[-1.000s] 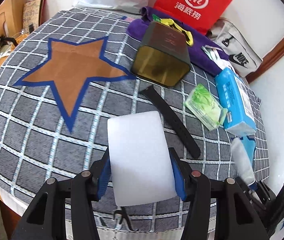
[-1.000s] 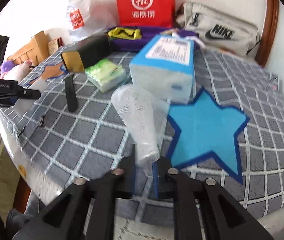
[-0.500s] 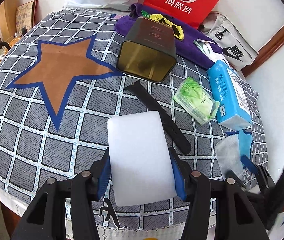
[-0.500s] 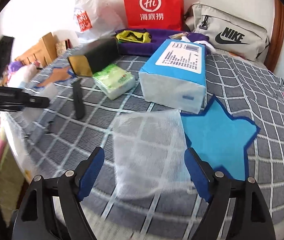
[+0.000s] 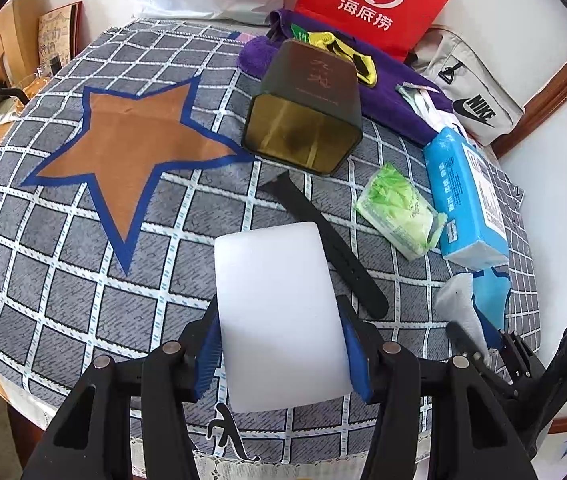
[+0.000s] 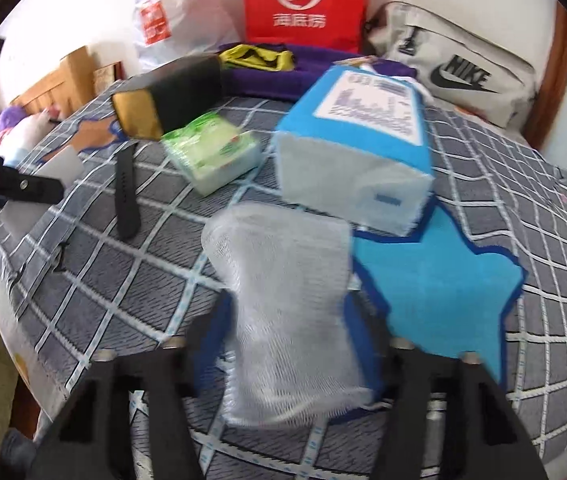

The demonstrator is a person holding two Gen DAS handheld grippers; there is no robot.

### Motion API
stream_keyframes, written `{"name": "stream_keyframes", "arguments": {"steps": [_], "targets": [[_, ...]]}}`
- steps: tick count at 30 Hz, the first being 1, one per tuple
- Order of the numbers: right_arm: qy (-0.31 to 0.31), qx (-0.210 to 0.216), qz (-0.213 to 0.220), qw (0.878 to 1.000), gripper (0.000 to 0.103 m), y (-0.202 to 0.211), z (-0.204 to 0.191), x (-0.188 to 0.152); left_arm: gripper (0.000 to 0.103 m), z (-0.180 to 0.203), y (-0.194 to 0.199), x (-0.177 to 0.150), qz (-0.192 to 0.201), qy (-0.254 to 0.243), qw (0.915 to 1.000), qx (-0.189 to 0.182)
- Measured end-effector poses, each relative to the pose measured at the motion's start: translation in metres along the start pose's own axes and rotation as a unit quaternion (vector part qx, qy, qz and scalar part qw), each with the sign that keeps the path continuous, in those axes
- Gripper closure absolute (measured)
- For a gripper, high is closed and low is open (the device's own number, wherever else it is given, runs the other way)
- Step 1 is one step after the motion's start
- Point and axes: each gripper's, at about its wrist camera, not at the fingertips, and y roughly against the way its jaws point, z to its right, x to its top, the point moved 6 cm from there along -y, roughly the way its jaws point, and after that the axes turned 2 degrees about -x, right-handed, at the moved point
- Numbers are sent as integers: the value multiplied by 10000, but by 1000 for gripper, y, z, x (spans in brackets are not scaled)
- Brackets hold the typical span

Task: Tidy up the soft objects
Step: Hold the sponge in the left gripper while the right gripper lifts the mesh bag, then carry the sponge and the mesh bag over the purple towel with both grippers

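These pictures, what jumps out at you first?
First, the white foam block squeezed in the left gripper, low in the left view. Behind it lies a big brown star on the checked cloth. In the right view, the right gripper has just been closing around a see-through mesh sleeve, beside a blue star.

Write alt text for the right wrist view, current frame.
The right gripper has just been closing on a white mesh cloth between its blue pads, above a grey checked bedspread. A blue tissue pack lies just behind it, a blue star patch to its right, and a green tissue packet and black strap to its left.
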Motion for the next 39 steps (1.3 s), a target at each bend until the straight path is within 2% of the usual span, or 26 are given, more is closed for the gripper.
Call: {"name": "stream_keyframes", "arguments": {"steps": [2, 4, 5, 9, 12, 23, 28, 39], "targets": [[-114, -40, -32, 9999, 82, 0, 8, 1, 53, 1, 2, 3, 41, -2, 10000, -22], [-171, -10, -104, 9998, 92, 0, 11, 2, 53, 4, 4, 6, 71, -17, 10000, -66], [-216, 36, -163, 9996, 93, 1, 13, 2, 53, 6, 6, 8, 97, -45, 9999, -79], [-454, 237, -270, 9983, 94, 6, 16, 6, 53, 13, 16, 17, 227, -150, 9996, -109], [-530, 234, -241, 9980, 94, 15, 18, 13, 53, 18, 25, 27, 357, -186, 9991, -155], [-596, 283, 288, 9974, 94, 54, 32, 73, 53, 33, 41, 67, 582, -281, 9975, -286], [-703, 234, 464, 9962, 94, 55, 43, 101, 53, 40, 45, 90, 711, -359, 9963, -309], [-626, 107, 528, 9966, 94, 37, 66, 160, 53, 66, 24, 138, 706, -520, 9952, -424]]}}
